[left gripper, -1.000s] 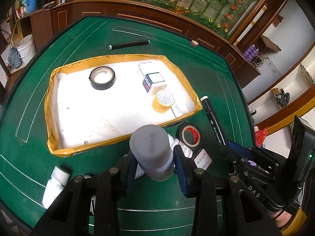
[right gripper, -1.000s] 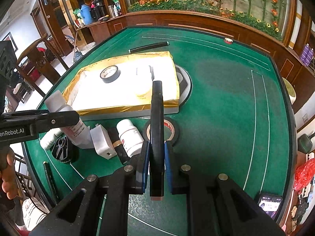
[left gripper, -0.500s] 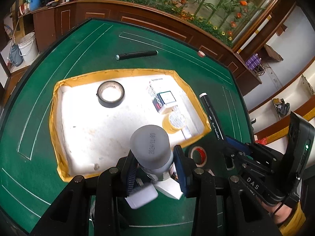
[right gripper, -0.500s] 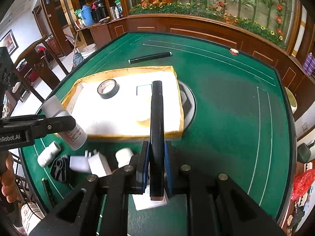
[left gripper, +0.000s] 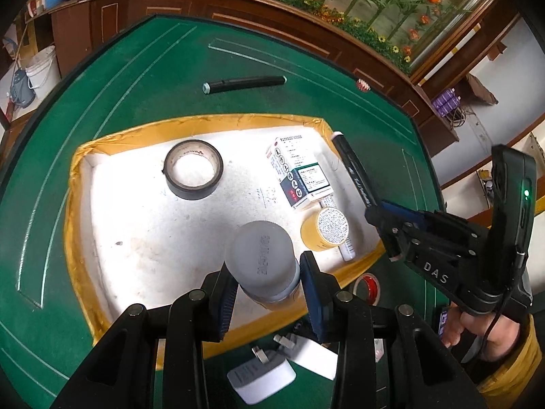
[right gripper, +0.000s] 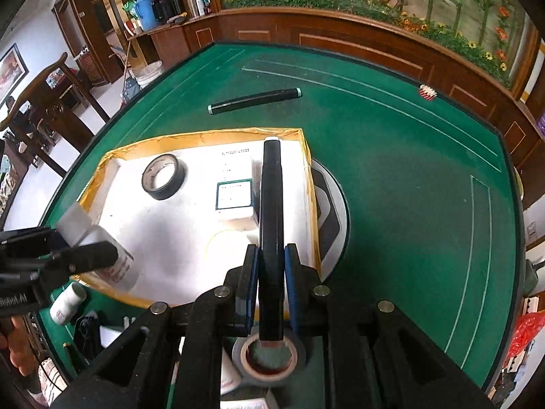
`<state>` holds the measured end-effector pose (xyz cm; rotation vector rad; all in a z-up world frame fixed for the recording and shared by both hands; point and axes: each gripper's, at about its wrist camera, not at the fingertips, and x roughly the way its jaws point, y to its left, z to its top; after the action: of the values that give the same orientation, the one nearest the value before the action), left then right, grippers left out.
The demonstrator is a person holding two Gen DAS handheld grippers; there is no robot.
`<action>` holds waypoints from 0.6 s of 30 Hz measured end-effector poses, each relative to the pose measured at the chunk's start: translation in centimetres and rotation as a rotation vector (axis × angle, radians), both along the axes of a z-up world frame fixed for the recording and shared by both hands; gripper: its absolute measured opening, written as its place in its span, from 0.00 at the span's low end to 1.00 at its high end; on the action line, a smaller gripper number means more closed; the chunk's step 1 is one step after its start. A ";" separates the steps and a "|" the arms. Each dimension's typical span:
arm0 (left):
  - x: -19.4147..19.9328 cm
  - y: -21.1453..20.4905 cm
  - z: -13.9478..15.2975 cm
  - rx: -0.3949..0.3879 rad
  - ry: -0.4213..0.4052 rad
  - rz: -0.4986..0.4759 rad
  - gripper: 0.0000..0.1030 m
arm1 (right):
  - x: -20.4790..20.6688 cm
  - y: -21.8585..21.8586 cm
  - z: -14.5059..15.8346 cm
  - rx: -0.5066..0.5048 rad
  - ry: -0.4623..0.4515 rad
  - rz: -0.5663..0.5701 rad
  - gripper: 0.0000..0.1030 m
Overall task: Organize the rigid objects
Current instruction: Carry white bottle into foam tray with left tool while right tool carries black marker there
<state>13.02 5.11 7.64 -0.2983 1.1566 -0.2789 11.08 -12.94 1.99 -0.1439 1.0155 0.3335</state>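
A grey-capped bottle [left gripper: 262, 260] is being gripped between the pads of the left gripper [left gripper: 267, 293] and held over the near part of the white tray [left gripper: 81, 156], with a black tape roll [left gripper: 193, 169] lying ahead and to its left and a medicine box [left gripper: 299, 179] and a yellow tin [left gripper: 325, 228] ahead and to its right. A black marker [right gripper: 271, 211] is being clamped upright between the closed jaws of the right gripper [right gripper: 271, 283], its tip pointing forward above the tray's right side. A red-cored tape roll [right gripper: 270, 358] is lying on the green table [right gripper: 408, 187] just beneath that gripper, and a second black marker [right gripper: 254, 101] is resting on the felt well beyond the tray.
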 end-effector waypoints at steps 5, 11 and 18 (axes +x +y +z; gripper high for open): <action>0.9 -0.5 -1.4 0.004 0.031 -0.019 0.36 | 1.2 0.6 -1.8 -0.023 0.035 -0.001 0.14; 2.1 -0.8 -2.5 0.006 0.053 -0.022 0.36 | 2.0 0.6 -2.8 -0.031 0.044 -0.009 0.14; 4.5 -1.6 -2.9 0.019 0.059 -0.043 0.36 | 2.5 0.7 -3.7 -0.025 0.055 -0.011 0.14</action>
<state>17.49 3.54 4.76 -0.2666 1.2246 -0.2977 13.62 -12.28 -1.70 -0.1520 1.0747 0.3162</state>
